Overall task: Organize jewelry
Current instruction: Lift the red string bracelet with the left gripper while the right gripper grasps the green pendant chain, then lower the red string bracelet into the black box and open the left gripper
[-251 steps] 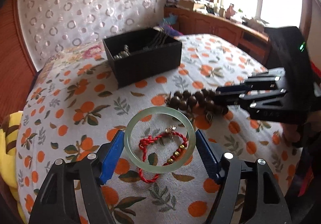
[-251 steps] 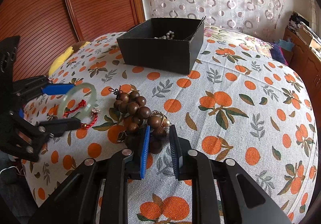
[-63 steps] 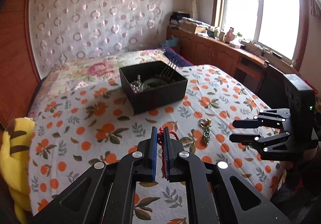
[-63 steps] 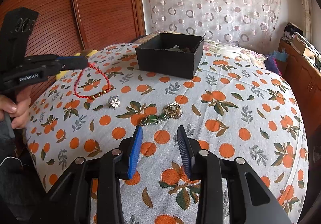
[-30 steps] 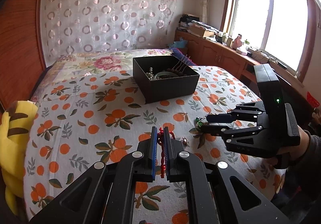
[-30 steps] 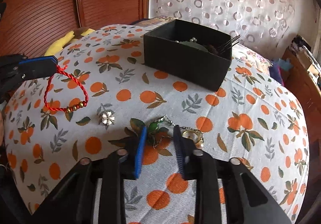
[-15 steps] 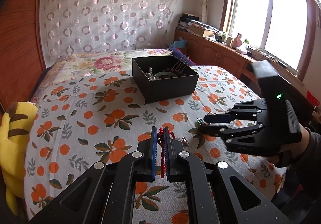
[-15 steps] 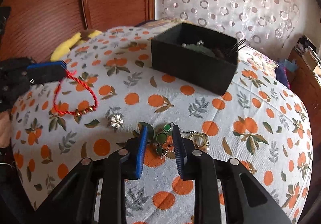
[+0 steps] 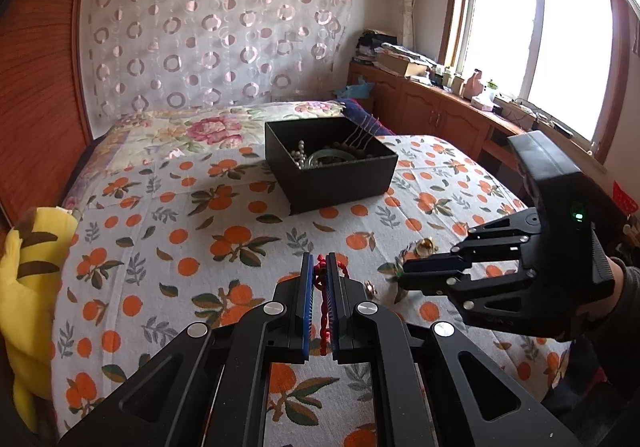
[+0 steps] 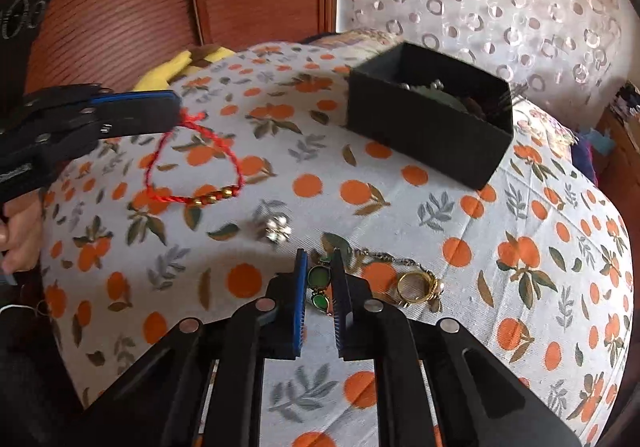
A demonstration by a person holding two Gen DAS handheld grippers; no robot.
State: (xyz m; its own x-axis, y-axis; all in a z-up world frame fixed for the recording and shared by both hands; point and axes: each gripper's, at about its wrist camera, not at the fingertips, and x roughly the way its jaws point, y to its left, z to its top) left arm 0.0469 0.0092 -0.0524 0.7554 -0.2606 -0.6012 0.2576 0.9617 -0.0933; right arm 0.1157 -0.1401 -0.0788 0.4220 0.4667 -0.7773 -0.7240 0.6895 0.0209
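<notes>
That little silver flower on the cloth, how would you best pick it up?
Come straight down on the silver flower and pinch across its petals. It lies flat on the cloth, small and low with no stem or loop showing, so a sideways approach would probably slide it.

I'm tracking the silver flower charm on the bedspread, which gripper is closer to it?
Right. The right gripper sits just in front of the flower charm, straddling green stones; the left gripper hangs farther off, holding the red bracelet.
</notes>
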